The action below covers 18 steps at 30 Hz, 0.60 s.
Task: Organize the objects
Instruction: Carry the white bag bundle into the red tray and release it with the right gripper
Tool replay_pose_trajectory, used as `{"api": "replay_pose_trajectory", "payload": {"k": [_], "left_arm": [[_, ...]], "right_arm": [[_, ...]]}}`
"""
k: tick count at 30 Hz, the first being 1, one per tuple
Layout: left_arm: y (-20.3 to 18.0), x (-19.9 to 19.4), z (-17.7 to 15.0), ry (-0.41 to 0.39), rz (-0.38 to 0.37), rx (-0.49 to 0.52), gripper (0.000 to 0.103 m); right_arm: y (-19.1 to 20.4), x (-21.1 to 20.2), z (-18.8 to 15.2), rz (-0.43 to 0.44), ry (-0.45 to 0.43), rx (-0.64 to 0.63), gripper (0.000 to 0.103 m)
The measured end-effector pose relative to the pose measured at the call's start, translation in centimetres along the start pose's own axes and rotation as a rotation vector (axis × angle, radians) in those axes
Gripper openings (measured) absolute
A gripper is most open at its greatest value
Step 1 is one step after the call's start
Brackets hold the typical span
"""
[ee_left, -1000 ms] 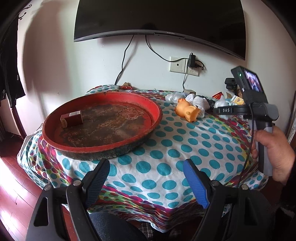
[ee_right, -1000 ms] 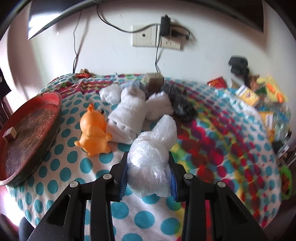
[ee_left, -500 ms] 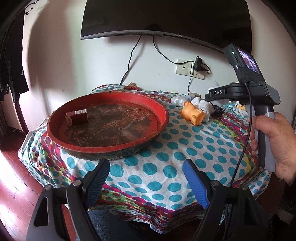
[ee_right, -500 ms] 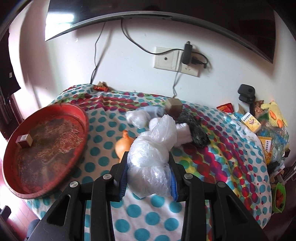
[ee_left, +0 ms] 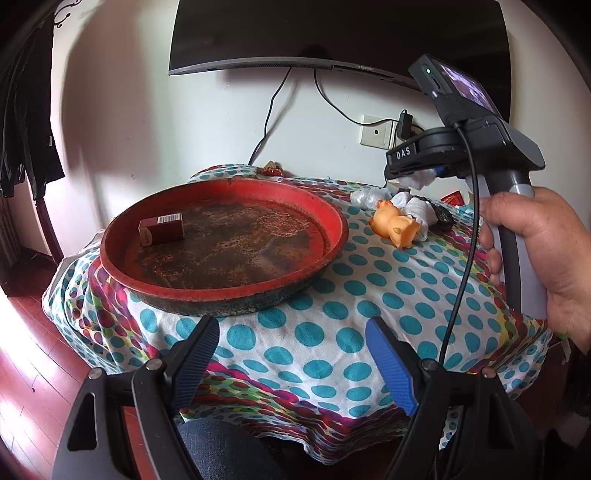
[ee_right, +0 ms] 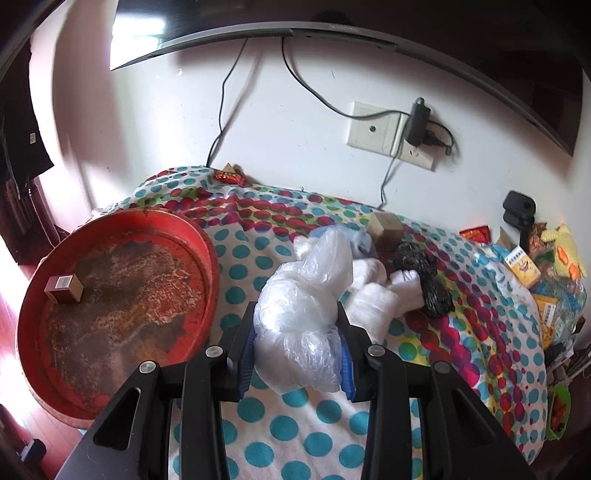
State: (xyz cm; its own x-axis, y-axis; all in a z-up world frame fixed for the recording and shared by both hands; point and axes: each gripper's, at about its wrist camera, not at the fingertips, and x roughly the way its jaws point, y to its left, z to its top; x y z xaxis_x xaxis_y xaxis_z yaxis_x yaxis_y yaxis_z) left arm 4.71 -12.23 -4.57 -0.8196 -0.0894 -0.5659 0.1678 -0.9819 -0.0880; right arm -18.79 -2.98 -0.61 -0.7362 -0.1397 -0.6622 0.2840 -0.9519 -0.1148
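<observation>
My right gripper (ee_right: 295,341) is shut on a crumpled clear plastic bag (ee_right: 301,314) and carries it above the dotted tablecloth (ee_right: 295,435), right of a round red tray (ee_right: 192,236). A small brown carton (ee_right: 63,288) lies in the tray at its left. In the left wrist view my left gripper (ee_left: 291,363) stands open and empty at the table's near edge, in front of the red tray (ee_left: 332,221) with the carton (ee_left: 161,229). An orange toy pig (ee_left: 396,226) lies to the tray's right. A hand (ee_left: 535,254) holds the right gripper's handle high at the right.
White cloth bundles (ee_right: 373,295), a black wad (ee_right: 424,277) and a small cardboard box (ee_right: 386,227) lie behind the held bag. Packets and boxes (ee_right: 524,266) crowd the table's right edge. A wall socket (ee_right: 391,136) with cables and a television (ee_left: 332,33) are on the wall behind.
The right gripper has lifted the plastic bag off the table and carried it left toward the red tray; the orange toy is now hidden behind the bag. The left gripper stayed put.
</observation>
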Motion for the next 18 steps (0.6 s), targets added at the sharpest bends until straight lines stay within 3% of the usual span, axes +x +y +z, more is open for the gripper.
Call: {"api": "replay_pose_trajectory", "payload": {"k": [18], "left_arm": [[1.2, -1.1, 0.5, -0.058, 0.039, -0.043, 0.084]], "right_arm": [[5.3, 0.6, 3.7, 0.036, -0.019, -0.104, 0.035]]}}
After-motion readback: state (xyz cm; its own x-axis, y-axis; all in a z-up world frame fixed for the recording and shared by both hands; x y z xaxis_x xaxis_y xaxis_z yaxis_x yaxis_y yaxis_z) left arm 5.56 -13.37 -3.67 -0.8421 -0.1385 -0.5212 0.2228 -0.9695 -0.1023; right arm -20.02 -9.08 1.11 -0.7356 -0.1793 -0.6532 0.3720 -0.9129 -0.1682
